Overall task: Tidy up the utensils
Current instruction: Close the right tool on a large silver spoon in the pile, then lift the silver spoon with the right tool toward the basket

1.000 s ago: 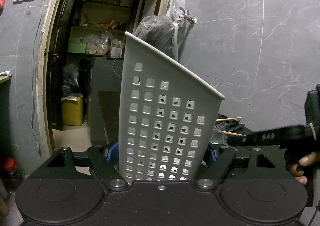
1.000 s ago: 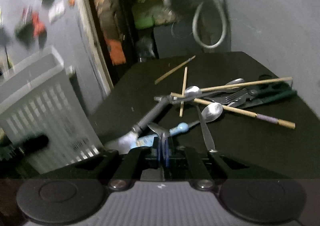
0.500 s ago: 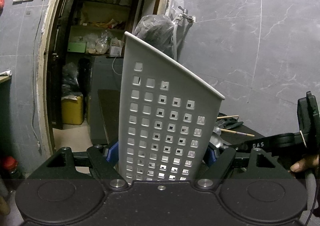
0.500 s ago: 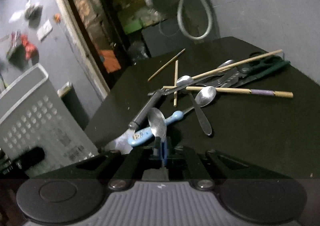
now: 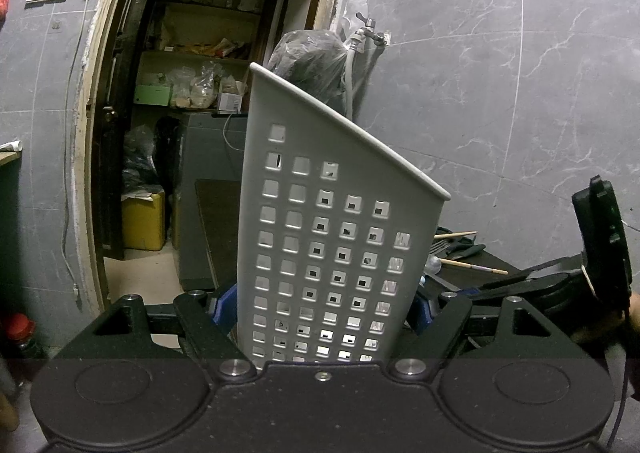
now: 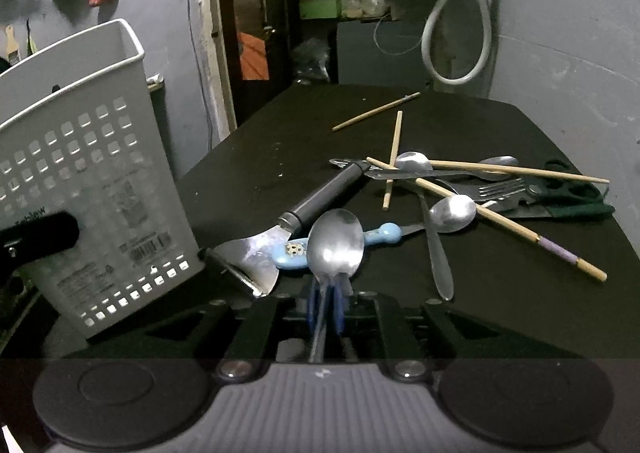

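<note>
The left gripper (image 5: 324, 309) is clamped across a white perforated utensil basket (image 5: 332, 237), one blue pad pressed on each side wall; the basket stands upright between the fingers, its slanted rim rising toward the upper left of the left wrist view; in the right wrist view the same basket sits at the left edge of the black table (image 6: 500, 133). The right gripper (image 6: 326, 305) carries a metal spoon (image 6: 336, 245), handle between the blue pads and bowl pointing forward above the table; its jaws have just been opening slightly, and the handle remains between the narrow-set pads, though whether they still press on it cannot be told. The remaining utensils lie loose on the table to the right of the basket; a flat metal server with a black handle (image 6: 280, 237) lies nearest the basket; a blue-handled utensil (image 6: 340, 245) lies across it, partly hidden by the held spoon. Further right, three spoons (image 6: 452, 211), a fork (image 6: 500, 189), dark green scissors (image 6: 568, 201) and several wooden chopsticks (image 6: 508, 223) lie crossed in a heap; two more chopsticks lie apart toward the far edge. A grey hose loop (image 6: 456, 37) hangs on the wall behind the table.
</note>
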### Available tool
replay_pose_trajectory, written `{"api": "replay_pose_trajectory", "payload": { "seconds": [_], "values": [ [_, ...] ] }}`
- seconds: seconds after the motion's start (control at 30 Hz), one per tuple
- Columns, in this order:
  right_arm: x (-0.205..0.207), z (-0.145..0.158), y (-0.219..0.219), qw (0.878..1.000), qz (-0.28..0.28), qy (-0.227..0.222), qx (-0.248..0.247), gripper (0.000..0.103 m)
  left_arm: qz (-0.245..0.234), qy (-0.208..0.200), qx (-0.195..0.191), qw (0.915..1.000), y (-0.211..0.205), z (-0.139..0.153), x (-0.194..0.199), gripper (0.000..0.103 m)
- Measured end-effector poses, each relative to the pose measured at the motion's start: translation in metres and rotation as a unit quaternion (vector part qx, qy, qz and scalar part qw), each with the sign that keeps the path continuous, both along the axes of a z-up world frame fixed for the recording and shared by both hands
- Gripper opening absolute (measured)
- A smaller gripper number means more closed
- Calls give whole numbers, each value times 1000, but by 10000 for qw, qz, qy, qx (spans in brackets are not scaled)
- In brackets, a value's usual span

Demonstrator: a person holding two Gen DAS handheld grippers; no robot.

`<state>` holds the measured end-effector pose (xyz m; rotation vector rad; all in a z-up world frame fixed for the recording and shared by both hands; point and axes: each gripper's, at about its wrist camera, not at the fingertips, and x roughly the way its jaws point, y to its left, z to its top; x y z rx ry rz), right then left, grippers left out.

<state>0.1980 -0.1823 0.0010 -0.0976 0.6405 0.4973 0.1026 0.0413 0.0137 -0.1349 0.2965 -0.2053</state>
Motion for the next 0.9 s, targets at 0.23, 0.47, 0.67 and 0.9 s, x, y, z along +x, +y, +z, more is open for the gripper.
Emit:
{"api": "replay_pose_trajectory", "payload": {
  "seconds": [0.23, 0.47, 0.67, 0.9],
  "values": [
    [13, 1, 1, 9999, 89, 36, -63, 35, -3, -3, -3, 10000, -1, 0, 0, 80],
    [26, -2, 1, 9996, 246, -54, -124, 59, -3, -2, -8, 10000, -1, 0, 1, 80],
    [28, -1, -3, 9993, 345, -78, -85, 37, -7, -4, -13, 10000, -1, 0, 1, 80],
    [22, -2, -4, 9997, 203, -120, -27, 36, -9, -4, -23, 10000, -2, -1, 0, 80]
  ]
}}
